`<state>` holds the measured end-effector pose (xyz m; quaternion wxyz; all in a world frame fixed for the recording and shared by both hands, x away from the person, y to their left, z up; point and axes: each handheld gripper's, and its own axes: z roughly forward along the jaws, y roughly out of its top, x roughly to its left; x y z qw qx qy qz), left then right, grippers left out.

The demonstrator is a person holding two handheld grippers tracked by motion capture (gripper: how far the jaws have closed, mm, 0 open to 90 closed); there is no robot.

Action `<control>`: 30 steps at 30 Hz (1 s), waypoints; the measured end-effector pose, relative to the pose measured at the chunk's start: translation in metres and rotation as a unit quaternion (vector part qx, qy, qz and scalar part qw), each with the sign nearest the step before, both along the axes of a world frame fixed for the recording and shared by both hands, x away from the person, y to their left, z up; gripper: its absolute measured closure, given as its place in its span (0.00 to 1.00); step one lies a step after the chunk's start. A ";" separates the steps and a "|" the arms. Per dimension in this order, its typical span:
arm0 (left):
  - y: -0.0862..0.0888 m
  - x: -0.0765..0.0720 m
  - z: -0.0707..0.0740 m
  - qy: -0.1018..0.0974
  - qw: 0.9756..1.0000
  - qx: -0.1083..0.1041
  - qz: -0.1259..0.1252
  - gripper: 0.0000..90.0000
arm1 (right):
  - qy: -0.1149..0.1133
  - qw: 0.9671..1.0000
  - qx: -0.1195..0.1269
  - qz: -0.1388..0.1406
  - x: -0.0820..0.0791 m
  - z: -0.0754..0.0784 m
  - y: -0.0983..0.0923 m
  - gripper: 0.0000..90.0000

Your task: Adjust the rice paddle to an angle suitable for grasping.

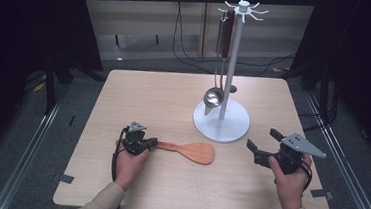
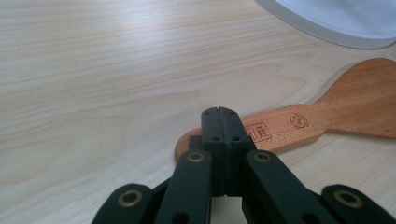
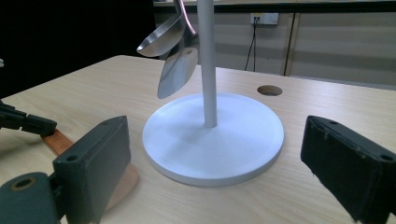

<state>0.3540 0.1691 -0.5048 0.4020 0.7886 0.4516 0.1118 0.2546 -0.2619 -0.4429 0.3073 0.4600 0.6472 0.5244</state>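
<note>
Clenched jaws of the left gripper (image 2: 219, 140) were seen at the spatula's (image 1: 190, 150) handle end, perhaps pinching it. It lay flat before the stand (image 1: 221, 122); stiff, light wood, best taken by the handle. The right gripper (image 3: 224, 170) was spread, empty.

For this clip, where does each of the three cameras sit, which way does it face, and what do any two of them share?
High view: above the person's side, looking forward and down on the table; both forearms, left gripper and right gripper show.
Left gripper view: low over the tabletop, looking along its closed jaws at the wooden spatula handle.
Right gripper view: low, looking between its open jaws at the white stand with its hanging ladle.
Shared: the spatula and the stand's base show in all three.
</note>
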 end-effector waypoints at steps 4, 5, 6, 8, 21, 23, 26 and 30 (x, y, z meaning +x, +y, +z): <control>-0.011 0.000 -0.001 -0.004 1.000 -0.004 -0.021 1.00 | -0.001 1.000 0.005 -0.008 -0.003 0.001 -0.004 0.09; -0.015 0.000 -0.001 -0.006 1.000 -0.003 -0.024 1.00 | -0.002 1.000 0.006 -0.011 -0.003 0.002 -0.005 0.09; -0.019 0.000 -0.001 -0.007 1.000 0.001 -0.028 1.00 | -0.003 1.000 0.006 -0.012 -0.004 0.001 -0.006 0.09; -0.027 0.000 -0.002 -0.008 0.999 -0.006 -0.033 1.00 | -0.001 1.000 0.007 -0.013 -0.005 0.001 -0.008 0.09; -0.071 -0.010 -0.003 -0.021 0.996 -0.007 -0.083 1.00 | 0.000 1.000 0.006 -0.011 -0.006 0.001 -0.007 0.09; -0.076 -0.011 -0.003 -0.021 0.995 -0.002 -0.096 1.00 | -0.001 1.000 0.005 -0.012 -0.006 0.001 -0.007 0.09; -0.084 -0.015 -0.002 -0.023 0.994 0.000 -0.107 1.00 | 0.000 1.000 0.004 -0.011 -0.006 0.001 -0.007 0.09; -0.095 -0.020 -0.002 -0.023 0.992 0.001 -0.125 1.00 | 0.003 1.000 0.005 -0.011 -0.007 0.001 -0.006 0.09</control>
